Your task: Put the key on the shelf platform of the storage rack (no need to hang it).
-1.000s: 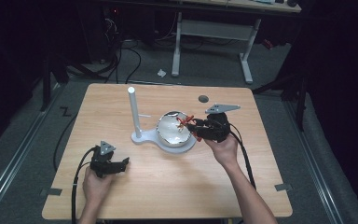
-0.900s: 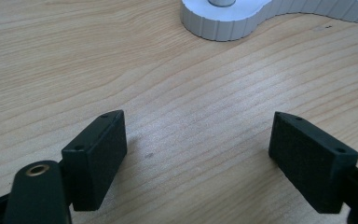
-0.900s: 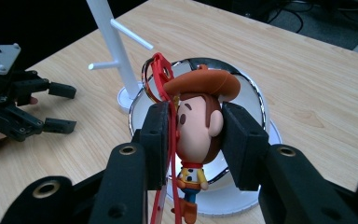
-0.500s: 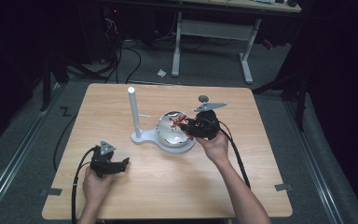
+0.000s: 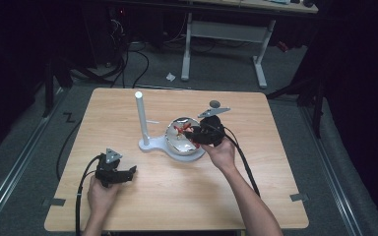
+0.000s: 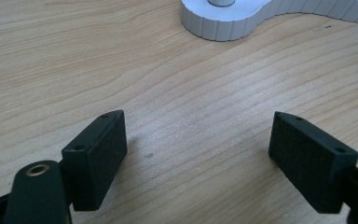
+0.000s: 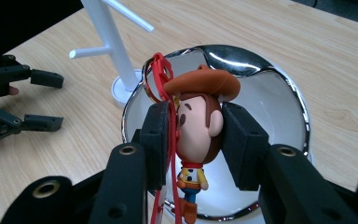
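**Lowering the Cowboy Figure Keychain into the Steel Bowl**

**Procedure.** The right gripper point(image 7: 192, 135) clamps the cowboy figure keychain point(image 7: 196, 135) by its head, one pad on each side, directly above the steel bowl point(image 7: 279, 100). Judged from this grip, the step in hand is either setting the figure into the bowl or lifting it clear.

1. Keep the pads square on the head. The head is rounded and smooth, so it may slip if the grip tilts.
2. Watch the red strap point(image 7: 161, 77). It runs up past the left pad and loops near the bowl's rim at 11 o'clock; it could catch on the rim or on the arms of the white stand point(image 7: 114, 46).
3. If placing, descend along the bowl's centre line and part the pads only once the boots rest on the bowl's floor.
4. The left gripper point(image 5: 117, 169) rests on the table point(image 5: 275, 187) at about 8 o'clock from the bowl, well apart, jaws spread wide with nothing between them. It needs no action.

**Appearance of the part.** The figure hangs upright, with a large peach-coloured head, brown hair, an orange-brown hat, a yellow shirt with a red neckerchief, and orange boots. It looks to be moulded rubber or plastic, so likely light. The bowl is polished and mirror-like, seated in the white stand's base, at 3 o'clock from the stand's post.
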{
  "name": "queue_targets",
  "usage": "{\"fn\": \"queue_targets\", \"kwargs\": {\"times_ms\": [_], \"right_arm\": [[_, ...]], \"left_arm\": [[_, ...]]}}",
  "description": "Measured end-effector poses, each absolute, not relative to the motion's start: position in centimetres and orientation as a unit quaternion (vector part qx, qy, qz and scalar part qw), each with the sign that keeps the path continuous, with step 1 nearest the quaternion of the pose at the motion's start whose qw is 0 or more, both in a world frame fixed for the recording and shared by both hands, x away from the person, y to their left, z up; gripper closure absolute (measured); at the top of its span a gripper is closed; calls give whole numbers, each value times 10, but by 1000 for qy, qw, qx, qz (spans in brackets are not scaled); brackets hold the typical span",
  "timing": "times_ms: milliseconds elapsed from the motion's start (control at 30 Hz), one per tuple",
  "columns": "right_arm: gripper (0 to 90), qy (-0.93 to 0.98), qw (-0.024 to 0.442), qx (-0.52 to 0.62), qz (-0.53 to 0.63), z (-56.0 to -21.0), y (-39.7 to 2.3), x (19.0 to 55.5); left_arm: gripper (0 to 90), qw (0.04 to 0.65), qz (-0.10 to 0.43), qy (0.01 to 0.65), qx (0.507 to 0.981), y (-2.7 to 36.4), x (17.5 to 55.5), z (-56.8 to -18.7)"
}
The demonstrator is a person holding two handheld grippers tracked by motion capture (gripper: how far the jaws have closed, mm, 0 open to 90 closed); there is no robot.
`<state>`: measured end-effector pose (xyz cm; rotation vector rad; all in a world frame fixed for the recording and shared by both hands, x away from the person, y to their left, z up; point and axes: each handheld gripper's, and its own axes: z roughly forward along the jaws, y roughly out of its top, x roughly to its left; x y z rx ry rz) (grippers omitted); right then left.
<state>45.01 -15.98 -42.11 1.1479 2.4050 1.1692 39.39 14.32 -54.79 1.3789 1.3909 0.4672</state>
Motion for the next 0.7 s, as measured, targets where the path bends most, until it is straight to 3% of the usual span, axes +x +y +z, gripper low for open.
{"fn": "queue_targets", "kwargs": {"times_ms": [700], "right_arm": [[637, 835, 129, 400, 355, -447, -140, 473]], "left_arm": [[196, 535, 196, 584, 579, 143, 394, -548]]}}
